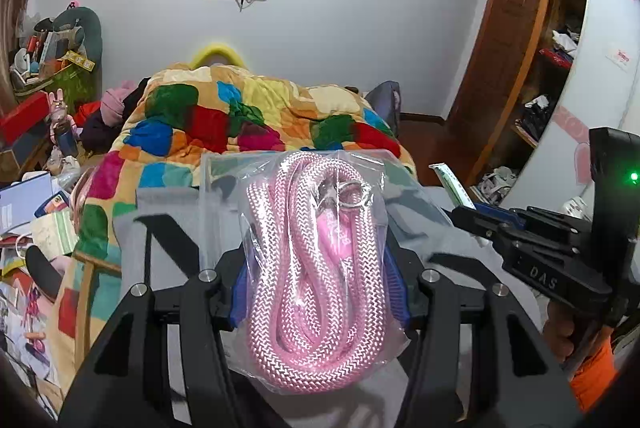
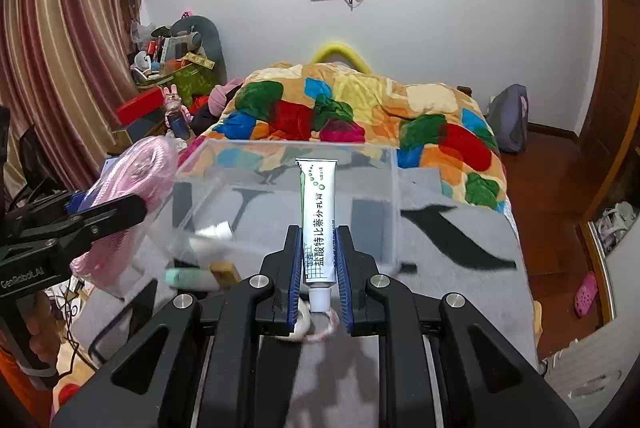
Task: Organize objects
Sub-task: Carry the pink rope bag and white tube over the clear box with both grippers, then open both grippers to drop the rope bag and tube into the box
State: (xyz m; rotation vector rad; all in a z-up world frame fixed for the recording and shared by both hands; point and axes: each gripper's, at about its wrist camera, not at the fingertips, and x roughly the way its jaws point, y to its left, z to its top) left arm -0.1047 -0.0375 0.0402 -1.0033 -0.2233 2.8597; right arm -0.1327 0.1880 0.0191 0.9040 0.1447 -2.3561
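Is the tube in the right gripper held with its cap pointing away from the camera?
No, the right gripper holds the white tube with its cap nearest the camera and its crimped end pointing away.

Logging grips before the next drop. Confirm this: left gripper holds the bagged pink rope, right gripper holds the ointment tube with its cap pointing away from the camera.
One detail is wrong. The right wrist view shows the right gripper shut on the ointment tube with its cap toward the camera, the crimped end away. The left gripper does hold the bagged pink rope.
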